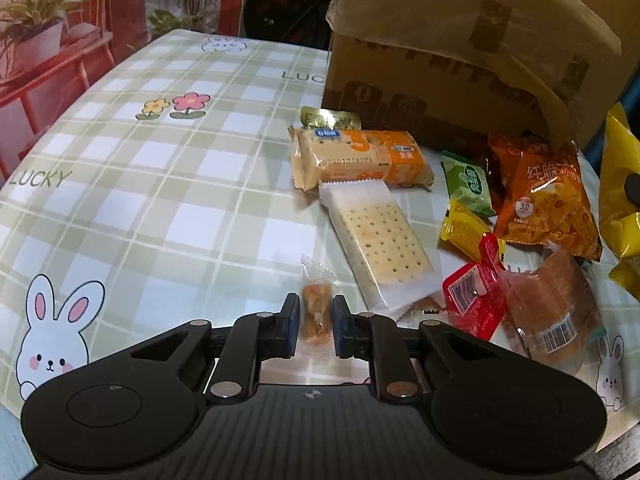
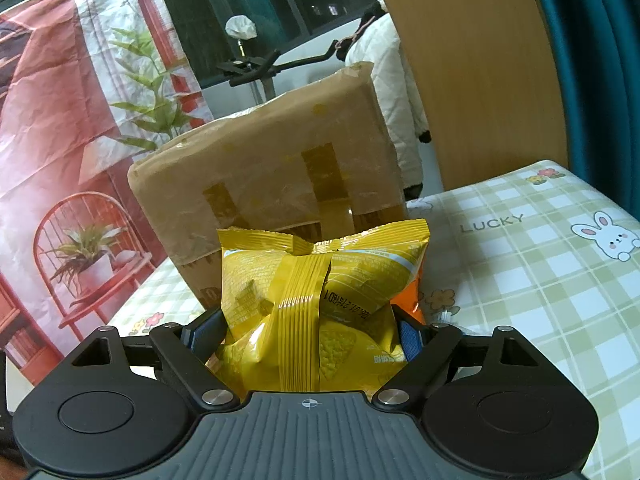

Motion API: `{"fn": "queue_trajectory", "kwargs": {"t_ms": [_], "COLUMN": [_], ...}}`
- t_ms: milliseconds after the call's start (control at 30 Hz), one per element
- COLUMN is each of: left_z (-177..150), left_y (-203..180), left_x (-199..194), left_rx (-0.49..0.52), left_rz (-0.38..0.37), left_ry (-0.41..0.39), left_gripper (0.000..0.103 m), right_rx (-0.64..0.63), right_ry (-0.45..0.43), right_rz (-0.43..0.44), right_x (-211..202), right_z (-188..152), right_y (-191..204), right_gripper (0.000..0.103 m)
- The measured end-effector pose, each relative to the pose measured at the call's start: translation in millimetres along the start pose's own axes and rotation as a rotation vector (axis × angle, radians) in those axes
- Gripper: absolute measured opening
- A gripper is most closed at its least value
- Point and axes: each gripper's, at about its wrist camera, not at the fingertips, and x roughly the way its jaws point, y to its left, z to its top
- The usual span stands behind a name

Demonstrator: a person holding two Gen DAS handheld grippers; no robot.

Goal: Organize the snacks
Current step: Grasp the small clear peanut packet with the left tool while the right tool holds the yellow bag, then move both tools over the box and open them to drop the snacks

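Observation:
My left gripper (image 1: 315, 322) is shut on a small clear-wrapped brown snack (image 1: 316, 312), low over the checked tablecloth (image 1: 160, 200). Beyond it to the right lie a white cracker pack (image 1: 380, 240), an orange-and-cream biscuit pack (image 1: 360, 158), an orange chip bag (image 1: 548, 200), a green packet (image 1: 470, 184), a red packet (image 1: 476, 288) and a clear-wrapped cake (image 1: 556, 312). In the right wrist view my right gripper (image 2: 308, 332) is shut on a puffy yellow chip bag (image 2: 316, 292), held in front of the cardboard box (image 2: 272, 168).
The taped cardboard box (image 1: 440, 60) stands at the far right of the table, close behind the snack pile. A yellow bag (image 1: 620, 200) sits at the right edge. A printed backdrop (image 2: 60, 160) hangs left of the table. An exercise bike (image 2: 256, 66) stands behind.

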Motion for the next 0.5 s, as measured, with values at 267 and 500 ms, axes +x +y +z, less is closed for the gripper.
{"fn": "queue_trajectory", "kwargs": {"t_ms": [267, 500], "left_z": [19.4, 79.0], "left_y": [4.3, -3.9], "left_x": [-36.7, -83.7], "left_rx": [-0.023, 0.021], "left_rz": [-0.001, -0.046], "left_ry": [-0.168, -0.366], "left_gripper": [0.018, 0.018], "right_rx": [-0.013, -0.094], "right_ry": [-0.026, -0.131], "right_rz": [-0.003, 0.004], "right_x": [-4.5, -19.3], "right_z": [3.9, 36.2], "right_y": [5.2, 17.4], "right_gripper": [0.081, 0.081]}}
